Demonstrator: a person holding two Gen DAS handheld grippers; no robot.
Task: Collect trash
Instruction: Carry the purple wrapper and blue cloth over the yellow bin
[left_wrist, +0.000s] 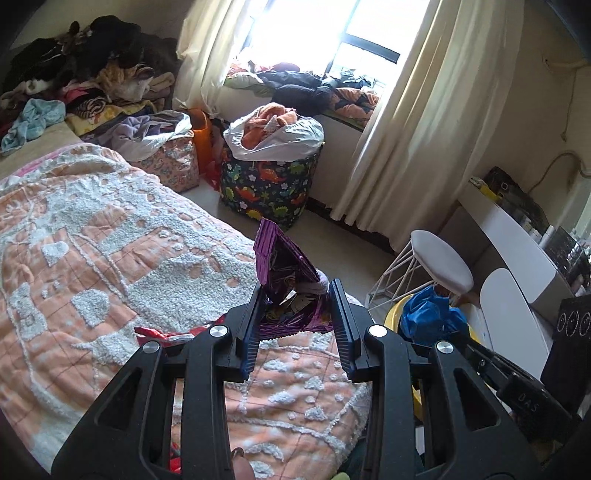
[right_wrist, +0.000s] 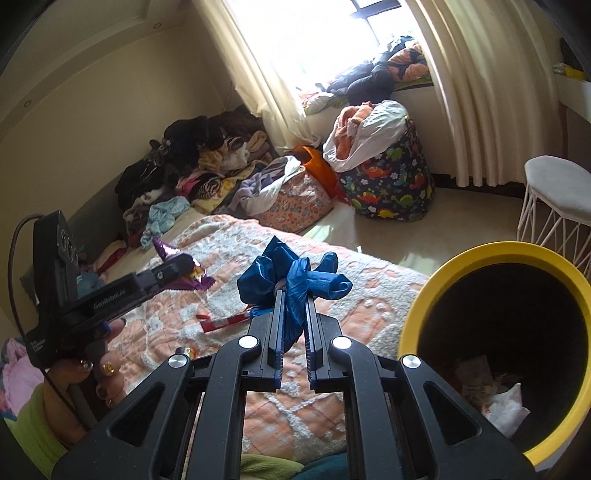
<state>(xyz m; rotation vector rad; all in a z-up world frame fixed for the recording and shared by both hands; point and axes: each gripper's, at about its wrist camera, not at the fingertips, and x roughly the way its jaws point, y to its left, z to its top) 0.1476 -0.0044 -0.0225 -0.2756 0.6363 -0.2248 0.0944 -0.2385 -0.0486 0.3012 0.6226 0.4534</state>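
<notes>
My left gripper (left_wrist: 297, 291) is shut on a crumpled purple snack wrapper (left_wrist: 286, 269) and holds it above the bed; it also shows in the right wrist view (right_wrist: 184, 266), with the purple wrapper (right_wrist: 192, 275) in its jaws. My right gripper (right_wrist: 293, 295) is shut on a crumpled blue plastic bag (right_wrist: 291, 275), held above the bed just left of the yellow trash bin (right_wrist: 424, 295). The blue bag (left_wrist: 428, 314) and the bin's rim (left_wrist: 393, 314) show in the left wrist view. A red wrapper (right_wrist: 225, 323) lies on the blanket; it also shows in the left wrist view (left_wrist: 162, 334).
The bed has an orange and white blanket (left_wrist: 92, 240). Clothes pile (left_wrist: 92, 74) at the bed's far end. A dinosaur-print laundry bag (left_wrist: 269, 181) and a floral bag (left_wrist: 173, 162) stand on the floor. A white stool (left_wrist: 439, 266) and a white desk (left_wrist: 517, 236) are right. The bin holds white trash (right_wrist: 506, 406).
</notes>
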